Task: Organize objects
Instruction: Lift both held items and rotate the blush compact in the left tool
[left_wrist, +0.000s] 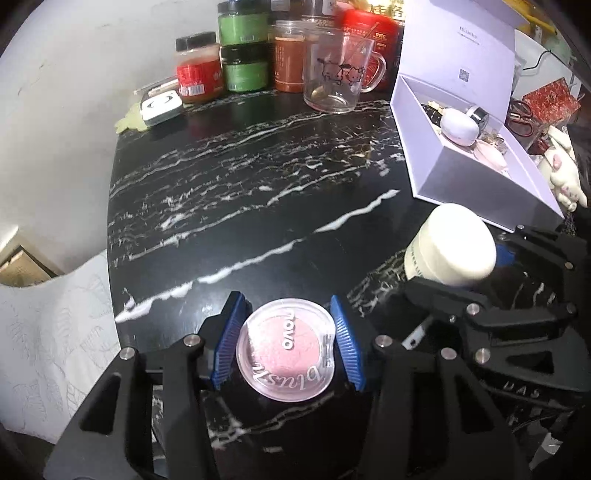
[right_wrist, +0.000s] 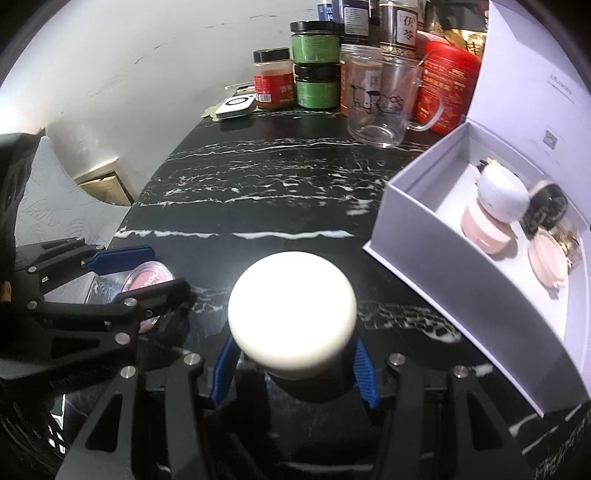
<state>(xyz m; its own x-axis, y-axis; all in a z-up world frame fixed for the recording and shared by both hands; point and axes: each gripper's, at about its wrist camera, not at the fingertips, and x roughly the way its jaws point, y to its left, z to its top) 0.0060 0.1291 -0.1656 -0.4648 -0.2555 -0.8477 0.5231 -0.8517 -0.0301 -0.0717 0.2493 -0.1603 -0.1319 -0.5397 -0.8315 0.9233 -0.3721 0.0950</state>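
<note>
My left gripper (left_wrist: 288, 347) is shut on a round pink blush compact (left_wrist: 286, 352) with a clear lid, held low over the black marble table (left_wrist: 240, 192). My right gripper (right_wrist: 293, 369) is shut on a white-capped cream jar (right_wrist: 291, 306). That jar also shows in the left wrist view (left_wrist: 448, 245), to the right of the compact. The compact shows in the right wrist view (right_wrist: 149, 278), at the left between the left gripper's fingers. An open white gift box (right_wrist: 443, 236) stands to the right and holds a white bottle (right_wrist: 504, 195), a pink jar (right_wrist: 487, 230) and other cosmetics.
At the table's far edge stand a glass mug (left_wrist: 338, 74), green jars (left_wrist: 243, 48), a red-labelled jar (left_wrist: 197, 72), a red tin (left_wrist: 369, 33) and a small white device (left_wrist: 160, 107). A patterned white cushion (left_wrist: 55, 332) lies left of the table.
</note>
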